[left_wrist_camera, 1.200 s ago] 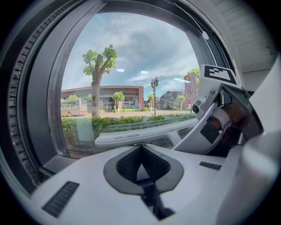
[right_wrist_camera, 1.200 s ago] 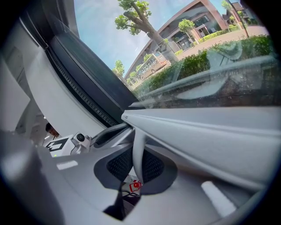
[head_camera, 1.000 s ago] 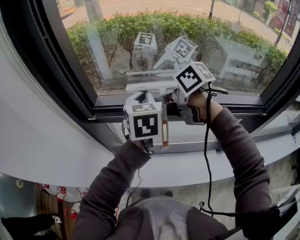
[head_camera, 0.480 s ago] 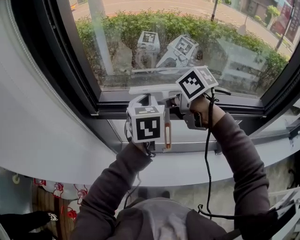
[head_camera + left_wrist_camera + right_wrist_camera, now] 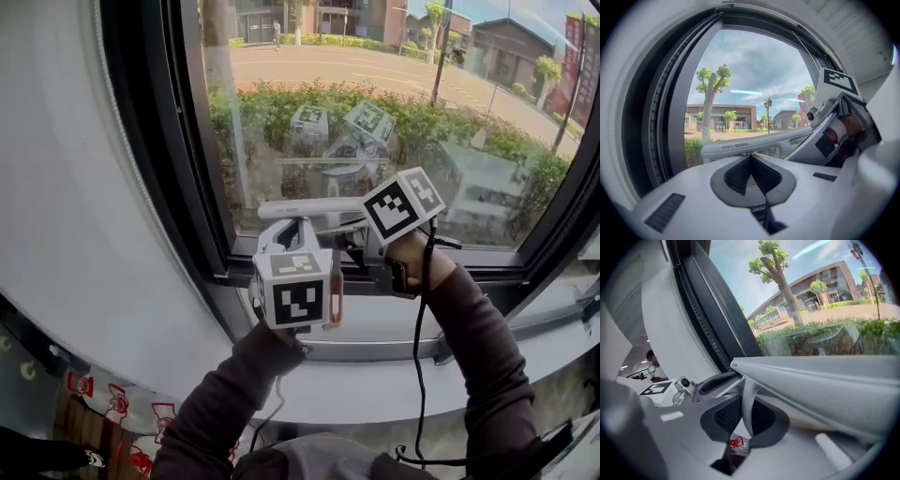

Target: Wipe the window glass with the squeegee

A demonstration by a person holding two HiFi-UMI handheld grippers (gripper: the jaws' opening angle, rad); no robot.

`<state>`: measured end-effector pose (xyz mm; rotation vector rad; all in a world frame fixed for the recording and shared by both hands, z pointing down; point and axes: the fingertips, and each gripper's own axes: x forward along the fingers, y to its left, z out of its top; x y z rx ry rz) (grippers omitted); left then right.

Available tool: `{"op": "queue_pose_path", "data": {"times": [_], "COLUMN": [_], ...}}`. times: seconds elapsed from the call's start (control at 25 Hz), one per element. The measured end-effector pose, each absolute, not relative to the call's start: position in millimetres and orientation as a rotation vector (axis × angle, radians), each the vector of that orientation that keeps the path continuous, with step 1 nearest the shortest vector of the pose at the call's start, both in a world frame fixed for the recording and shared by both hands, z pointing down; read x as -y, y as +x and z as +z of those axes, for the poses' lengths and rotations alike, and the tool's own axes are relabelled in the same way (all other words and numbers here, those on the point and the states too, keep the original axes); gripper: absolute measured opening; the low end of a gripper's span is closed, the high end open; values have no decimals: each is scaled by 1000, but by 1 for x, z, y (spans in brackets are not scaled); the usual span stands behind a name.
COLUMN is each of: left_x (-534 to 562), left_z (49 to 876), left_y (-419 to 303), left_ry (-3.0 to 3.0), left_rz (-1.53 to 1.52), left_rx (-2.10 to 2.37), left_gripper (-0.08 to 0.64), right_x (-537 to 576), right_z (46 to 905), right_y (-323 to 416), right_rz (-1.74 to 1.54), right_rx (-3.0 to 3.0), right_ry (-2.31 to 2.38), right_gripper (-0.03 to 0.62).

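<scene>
At the lower window glass point(image 5: 487, 103), the squeegee point(image 5: 305, 208) was held level, its neck clamped by the right gripper point(image 5: 746, 404); the left gripper point(image 5: 751, 161) was closed, empty. Wiping was judged in hand; steady blade pressure would be needed next.

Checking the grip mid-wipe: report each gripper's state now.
Left gripper: shut, nothing between the jaws.
Right gripper: shut on the squeegee handle.
</scene>
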<state>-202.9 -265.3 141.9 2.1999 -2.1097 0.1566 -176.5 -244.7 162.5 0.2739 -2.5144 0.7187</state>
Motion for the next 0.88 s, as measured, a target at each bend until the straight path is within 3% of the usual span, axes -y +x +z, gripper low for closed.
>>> {"op": "queue_pose_path", "data": {"times": [0.4, 0.88], "left_x": [253, 277], "left_z": [33, -42], "left_y": [-228, -268], "left_ry": [2285, 2335], "left_rz": [11, -72], "left_rx": [2267, 2317], "left_gripper": [-2, -2], "right_x": [240, 268], "right_z": [59, -14], "right_y": [-205, -244], "right_rz": [505, 391], "right_rx": [2642, 2689], "right_ry": [306, 367], "right_gripper": [28, 28]}}
